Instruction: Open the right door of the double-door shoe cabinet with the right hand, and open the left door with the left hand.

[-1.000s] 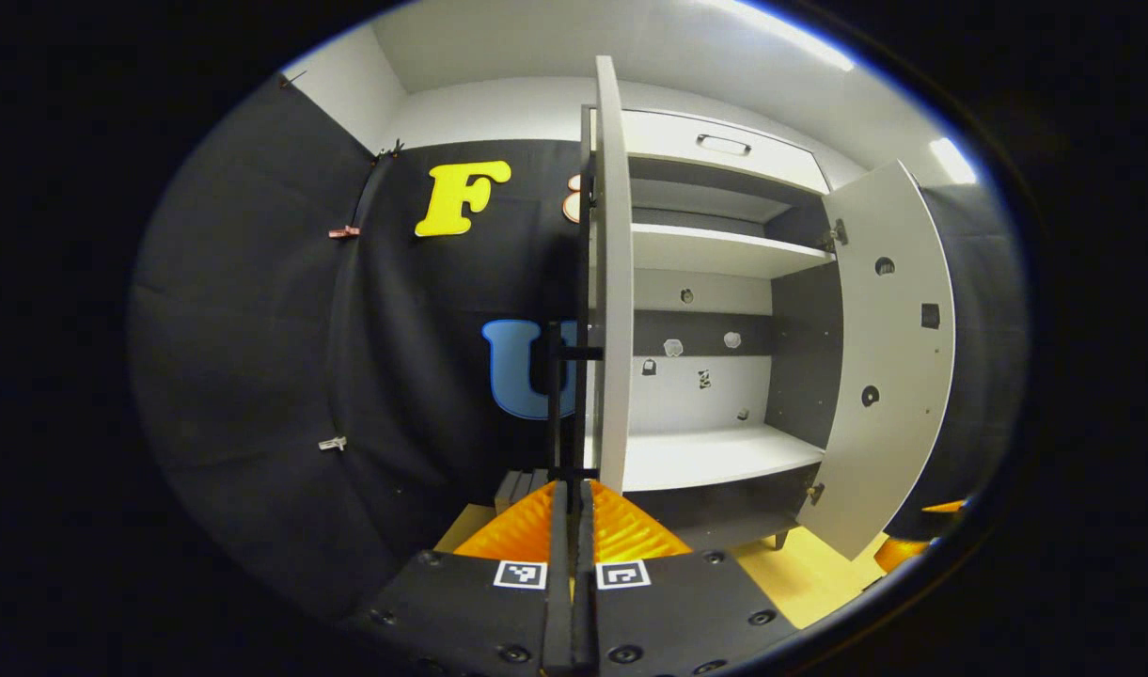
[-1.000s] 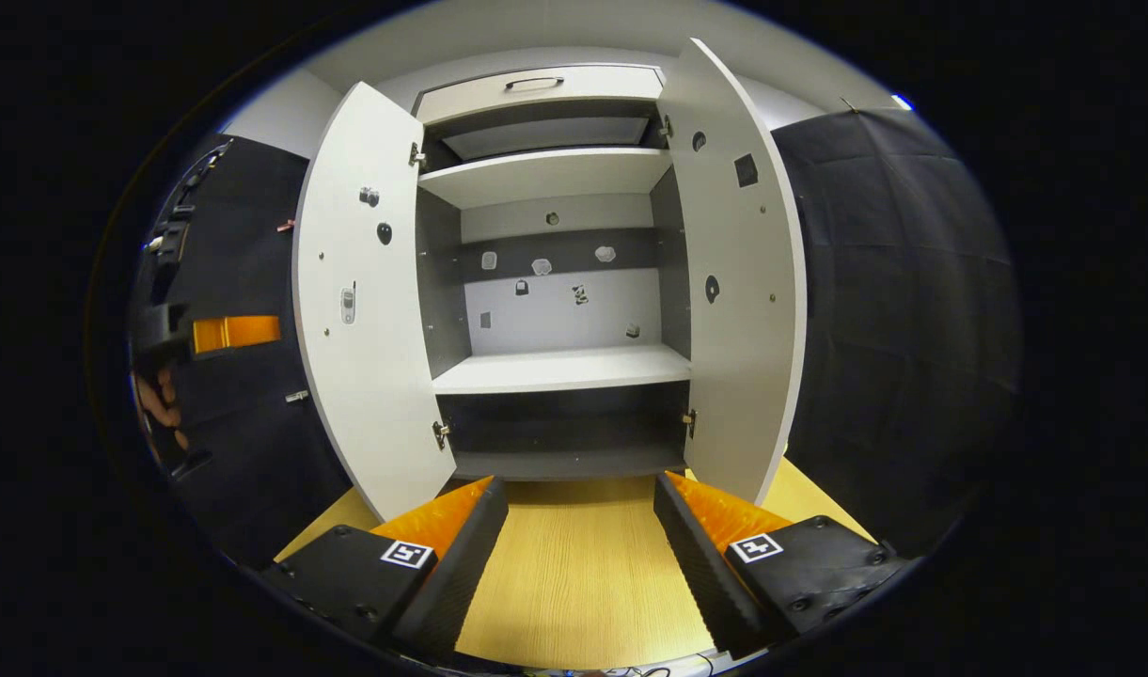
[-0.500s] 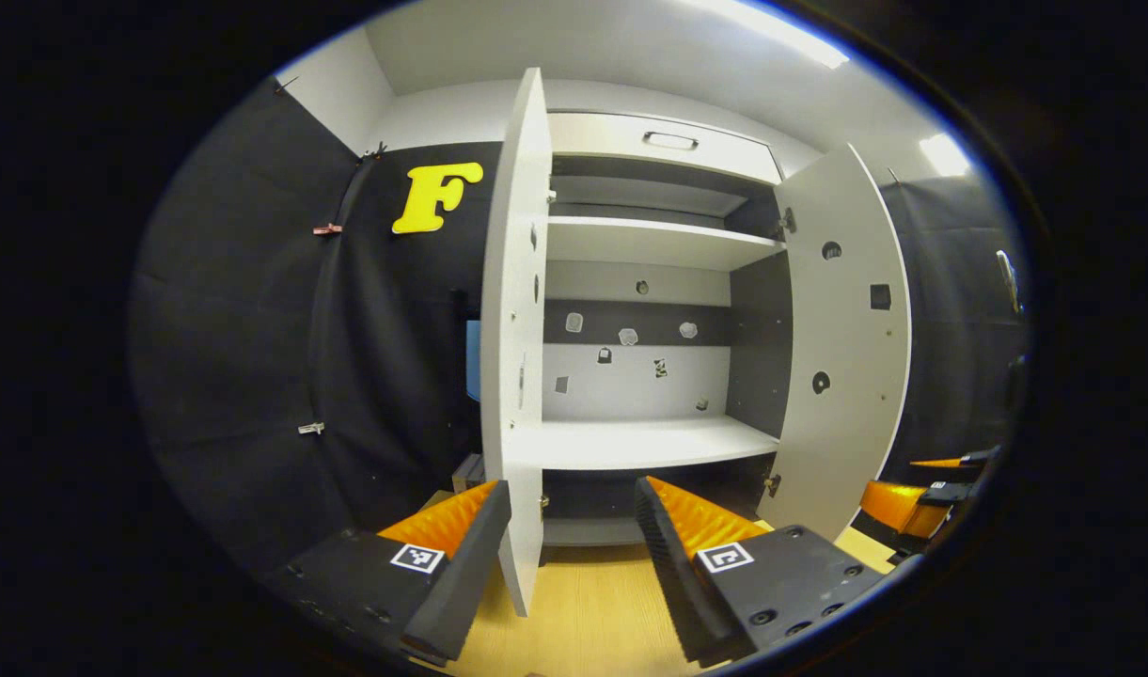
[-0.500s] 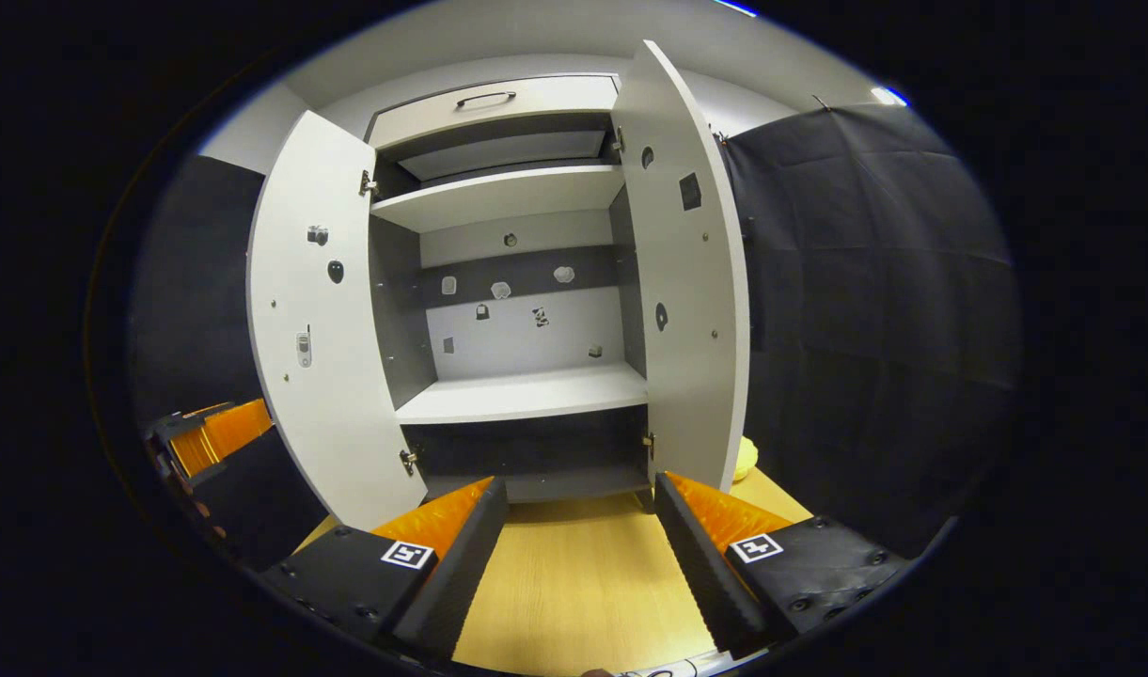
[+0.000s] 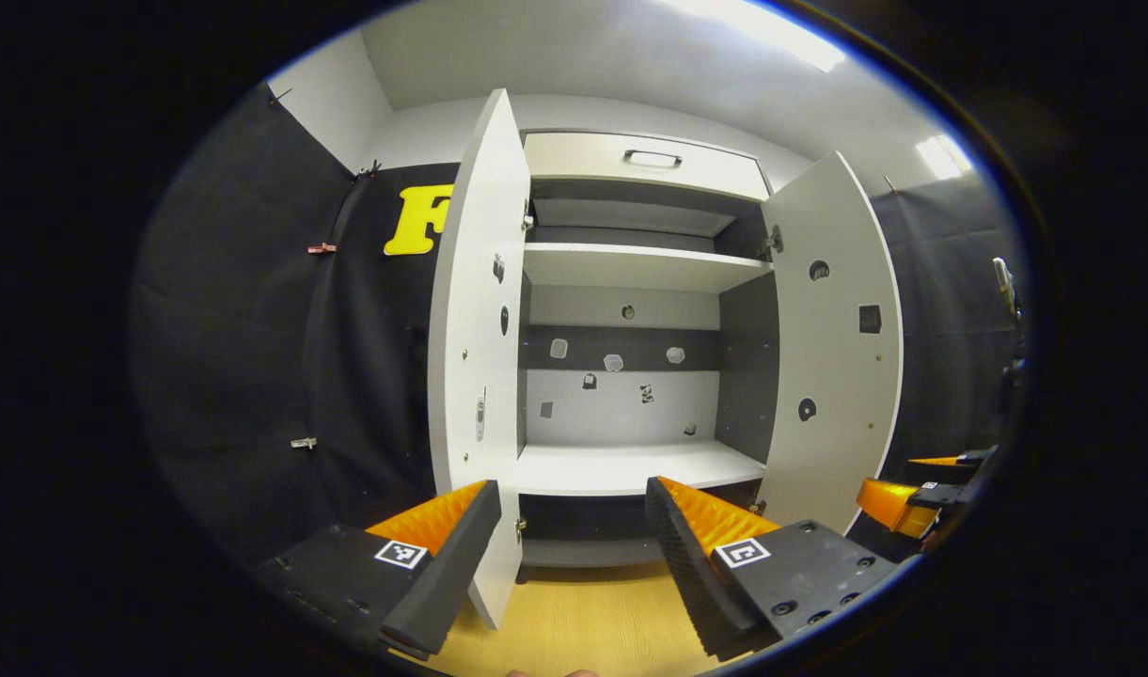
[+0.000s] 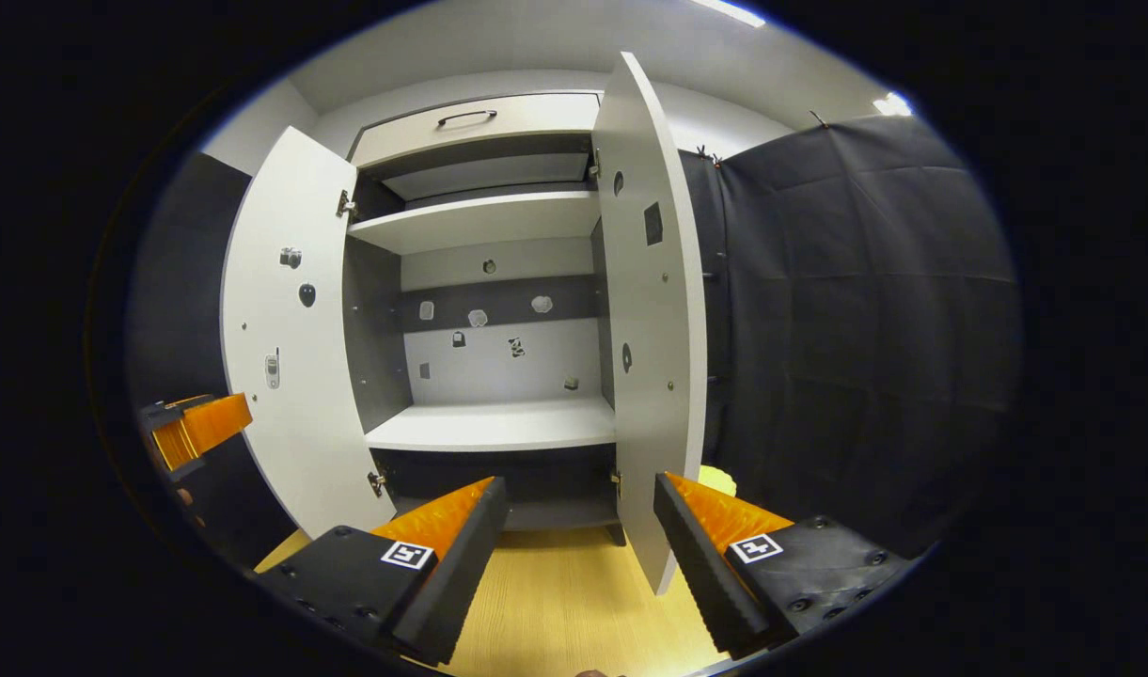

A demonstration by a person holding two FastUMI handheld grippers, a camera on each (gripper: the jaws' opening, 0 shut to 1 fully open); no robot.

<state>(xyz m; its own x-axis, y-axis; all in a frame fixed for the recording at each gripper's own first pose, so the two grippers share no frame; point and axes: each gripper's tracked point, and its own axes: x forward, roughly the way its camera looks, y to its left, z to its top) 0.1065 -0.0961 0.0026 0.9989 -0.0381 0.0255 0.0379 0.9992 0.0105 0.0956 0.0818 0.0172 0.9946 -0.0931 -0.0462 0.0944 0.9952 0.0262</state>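
A double-door shoe cabinet [image 5: 630, 273] is seen from the front with both doors swung wide and its pale shelves bare. In the left gripper view, the left door [image 5: 475, 310] stands nearly edge-on, and the left gripper [image 5: 574, 555] is held in front of it with its orange-faced fingers spread well apart and nothing between them. In the right gripper view, the right door [image 6: 649, 338] stands opened outward, and the right gripper [image 6: 581, 550] is likewise spread wide and empty, held clear above the yellow wooden floor [image 6: 564, 602]. The other gripper is glimpsed at the side edge of each view. Both doors appear fully opened, so the task is judged essentially complete. To finish well, each gripper would best be drawn straight back, kept clear of the door edges so neither door is knocked toward closing.
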